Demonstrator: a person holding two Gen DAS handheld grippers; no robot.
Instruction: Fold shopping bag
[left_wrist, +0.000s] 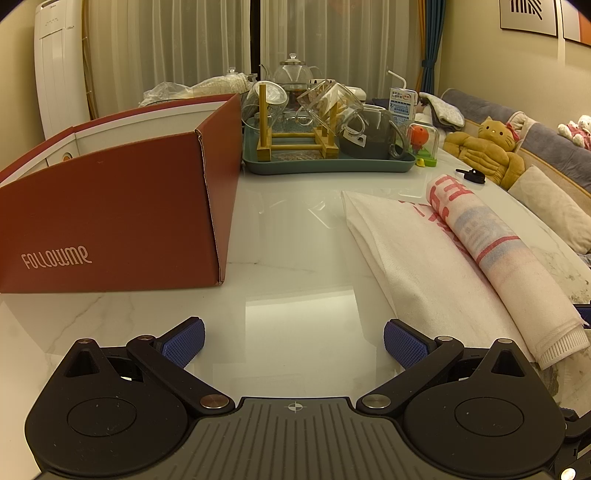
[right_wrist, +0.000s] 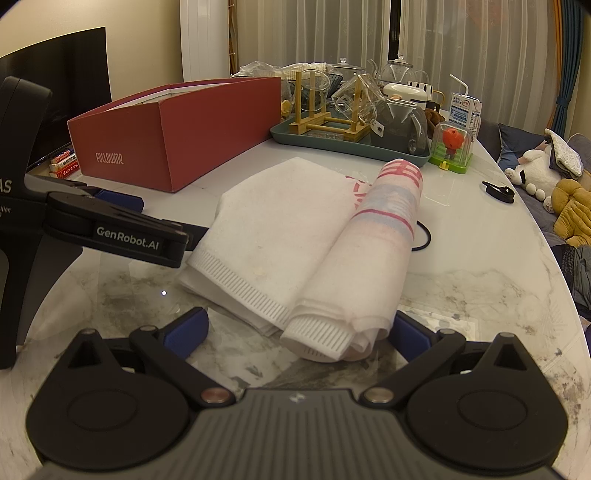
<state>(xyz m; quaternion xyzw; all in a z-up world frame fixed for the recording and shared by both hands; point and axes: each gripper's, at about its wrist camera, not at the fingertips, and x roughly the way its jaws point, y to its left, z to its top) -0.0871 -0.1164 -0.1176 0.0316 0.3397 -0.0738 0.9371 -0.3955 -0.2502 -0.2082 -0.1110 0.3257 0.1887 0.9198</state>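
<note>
White marble tabletop (left_wrist: 295, 229) is lying under both tongs. I am holding the left gripper (left_wrist: 294, 343) with its blue pads spread apart, gripping nothing, just left of the white non-woven shopping bag with red print (right_wrist: 295, 236). I am keeping the right gripper (right_wrist: 299, 332) open too, its pads flanking the near end of the bag's rolled half without clamping it. Beyond the left tongs, a red cardboard box (left_wrist: 110, 221) is crowding that side; a teal tray of glassware (left_wrist: 328, 166) is closing off the far edge. Bare marble is lying between box and bag.
</note>
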